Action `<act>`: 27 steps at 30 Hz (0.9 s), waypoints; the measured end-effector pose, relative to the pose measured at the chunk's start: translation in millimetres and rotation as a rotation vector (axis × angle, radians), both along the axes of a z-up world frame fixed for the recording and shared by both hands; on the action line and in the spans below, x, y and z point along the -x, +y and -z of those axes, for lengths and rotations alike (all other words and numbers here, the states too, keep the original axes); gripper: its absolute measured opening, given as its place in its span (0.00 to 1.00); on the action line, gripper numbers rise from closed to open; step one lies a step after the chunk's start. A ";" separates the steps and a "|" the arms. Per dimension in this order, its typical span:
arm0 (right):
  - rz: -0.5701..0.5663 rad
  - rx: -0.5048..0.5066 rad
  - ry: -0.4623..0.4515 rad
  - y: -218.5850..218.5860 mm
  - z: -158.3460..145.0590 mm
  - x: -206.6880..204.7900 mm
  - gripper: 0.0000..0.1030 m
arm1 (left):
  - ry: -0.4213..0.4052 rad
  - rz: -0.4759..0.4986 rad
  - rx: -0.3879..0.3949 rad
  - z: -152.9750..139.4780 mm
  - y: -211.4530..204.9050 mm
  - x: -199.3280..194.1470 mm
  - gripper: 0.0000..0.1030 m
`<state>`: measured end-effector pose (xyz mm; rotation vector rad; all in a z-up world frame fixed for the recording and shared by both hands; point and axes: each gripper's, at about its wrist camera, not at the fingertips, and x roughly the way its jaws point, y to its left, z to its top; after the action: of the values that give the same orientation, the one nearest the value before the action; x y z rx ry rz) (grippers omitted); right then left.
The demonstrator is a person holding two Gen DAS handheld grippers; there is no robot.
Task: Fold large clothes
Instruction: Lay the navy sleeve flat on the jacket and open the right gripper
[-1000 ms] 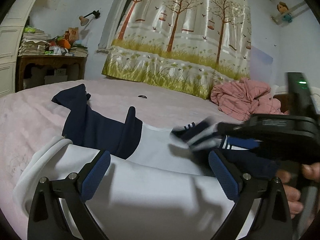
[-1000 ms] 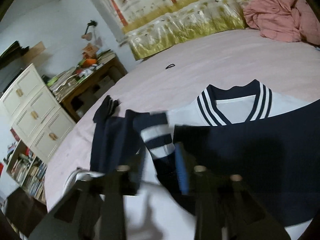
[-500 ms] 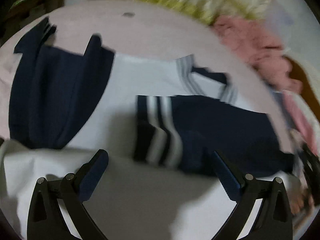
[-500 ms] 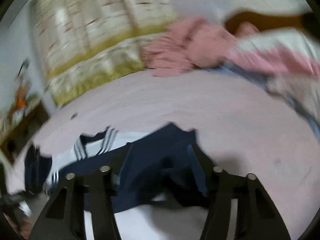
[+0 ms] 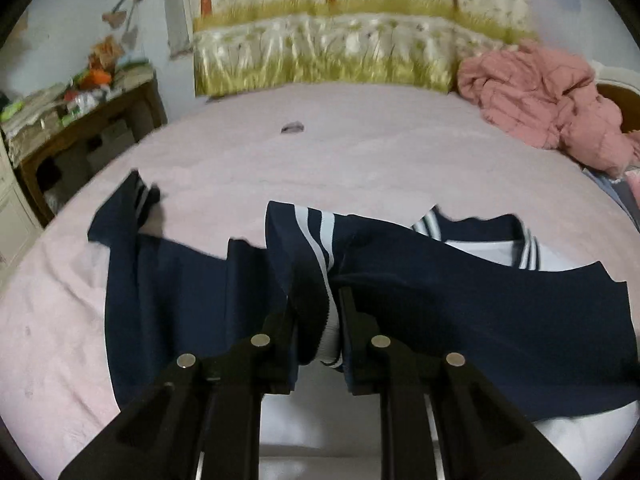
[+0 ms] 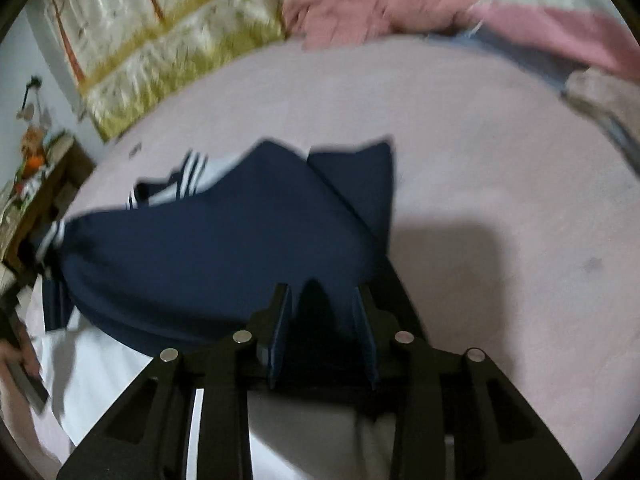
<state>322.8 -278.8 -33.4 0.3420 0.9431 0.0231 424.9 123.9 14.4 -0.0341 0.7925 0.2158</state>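
A navy and white jacket (image 5: pixel 480 312) lies spread on the bed, with one navy sleeve folded across its white body. My left gripper (image 5: pixel 316 296) points down at the striped cuff (image 5: pixel 316 240) of that sleeve. Its jaws are closing, and the pads pinch the cuff between them. The other navy sleeve (image 5: pixel 160 280) lies flat to the left. In the right wrist view, my right gripper (image 6: pixel 320 292) sits at the sleeve's (image 6: pixel 220 240) shoulder end. Its jaws are closing on a raised fold of navy cloth. The striped collar (image 6: pixel 188 176) shows beyond.
The bed has a pink sheet (image 5: pixel 360 152) with a crumpled pink blanket (image 5: pixel 540 96) at the far right. A small dark object (image 5: pixel 292 128) lies on the sheet. A cluttered wooden desk (image 5: pixel 80 128) stands left, and a tree-print curtain (image 5: pixel 340 40) hangs behind. A hand (image 6: pixel 12 360) shows at the left edge.
The left gripper went from wide open above the cuff to pinching it. The right gripper let the cuff go, moved right to the sleeve's shoulder end and narrowed on a fold.
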 end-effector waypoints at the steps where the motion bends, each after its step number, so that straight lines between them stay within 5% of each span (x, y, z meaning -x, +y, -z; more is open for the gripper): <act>1: -0.003 0.006 0.008 2.6 4.1 -1.7 0.30 | 0.023 0.004 -0.001 5.3 3.0 -1.8 0.17; 5: -0.021 0.048 0.000 11.1 2.1 0.8 0.34 | 0.086 -0.027 -0.033 31.9 9.9 0.1 0.17; 13: 0.009 0.100 -0.166 25.9 -21.6 12.5 0.67 | 0.095 -0.089 -0.021 54.5 23.6 7.7 0.20; 17: -0.002 0.137 -0.159 36.9 -19.2 9.1 0.75 | 0.028 -0.001 0.033 52.4 24.5 21.1 0.51; 21: 0.023 0.213 -0.194 44.3 -25.8 13.5 0.87 | -0.152 0.036 0.037 23.0 26.1 61.5 0.76; 24: 0.034 0.229 -0.269 47.9 -36.3 22.1 0.96 | -0.246 0.081 -0.078 -0.5 18.1 92.1 0.85; 27: 0.039 0.242 -0.329 53.3 -44.0 27.8 0.99 | -0.280 0.109 -0.032 -19.7 31.3 114.9 0.85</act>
<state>295.0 -225.5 10.6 0.1266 0.6049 -0.0686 310.0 155.2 34.1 0.0095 0.5101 0.1170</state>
